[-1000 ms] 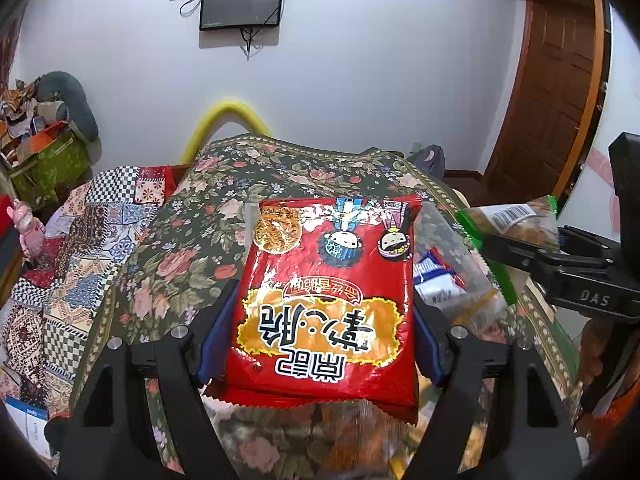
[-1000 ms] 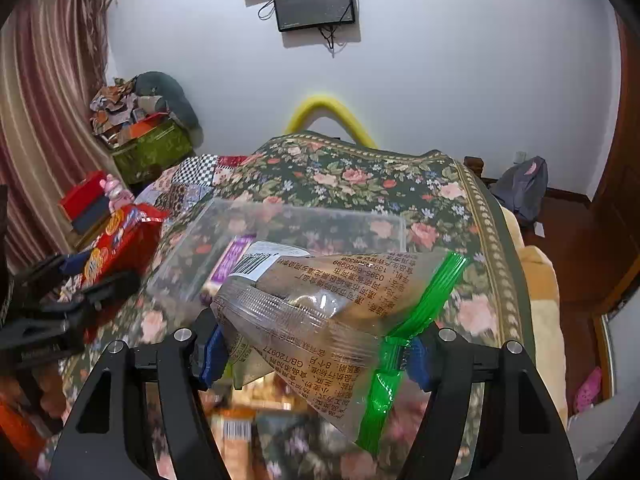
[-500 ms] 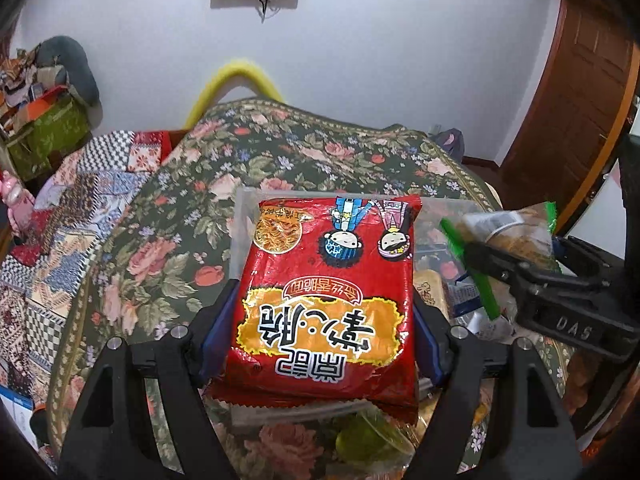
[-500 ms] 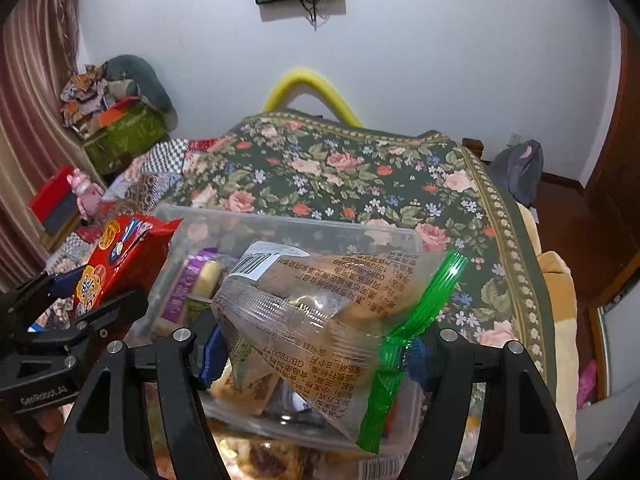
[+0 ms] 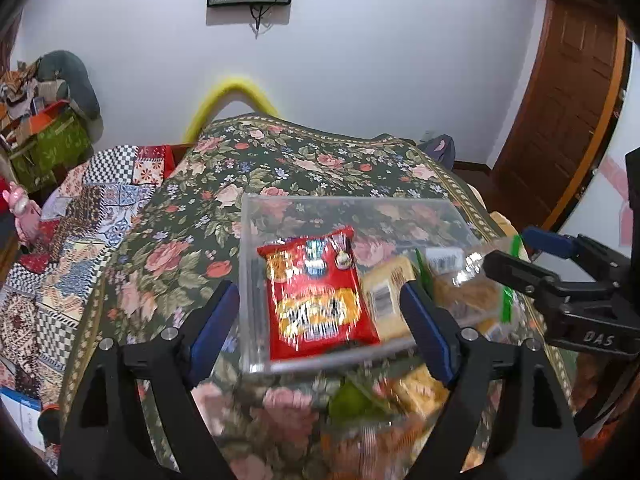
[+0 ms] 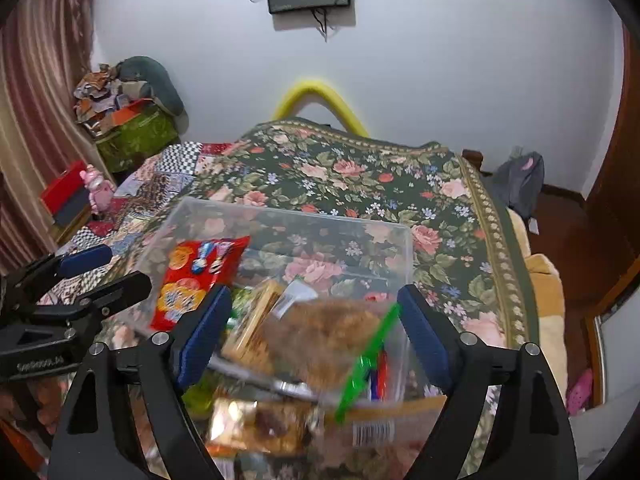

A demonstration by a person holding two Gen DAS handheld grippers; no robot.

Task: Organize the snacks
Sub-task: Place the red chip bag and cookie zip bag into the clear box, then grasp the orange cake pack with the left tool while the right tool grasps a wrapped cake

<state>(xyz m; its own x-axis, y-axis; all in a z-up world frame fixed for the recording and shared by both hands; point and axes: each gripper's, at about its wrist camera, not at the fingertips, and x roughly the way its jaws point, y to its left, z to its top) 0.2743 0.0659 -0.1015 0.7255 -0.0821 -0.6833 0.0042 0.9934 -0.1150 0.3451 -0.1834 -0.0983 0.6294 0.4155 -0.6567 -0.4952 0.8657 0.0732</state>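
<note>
Left gripper (image 5: 320,320) and right gripper (image 6: 314,330) both spread, gripping nothing; red noodle packet (image 5: 320,292), print blurred, lies at left inside clear plastic bin (image 5: 340,202), green-striped snack bag (image 6: 340,332) at its near right; "DAS" legible on right gripper.

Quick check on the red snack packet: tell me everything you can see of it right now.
The red snack packet is a flat, glossy foil-like bag with yellow lettering and small cartoon figures. It is blurred, free of both grippers, and sits inside the clear plastic bin near its left wall, beside a yellowish packet. Whether it has settled is unclear.
</note>
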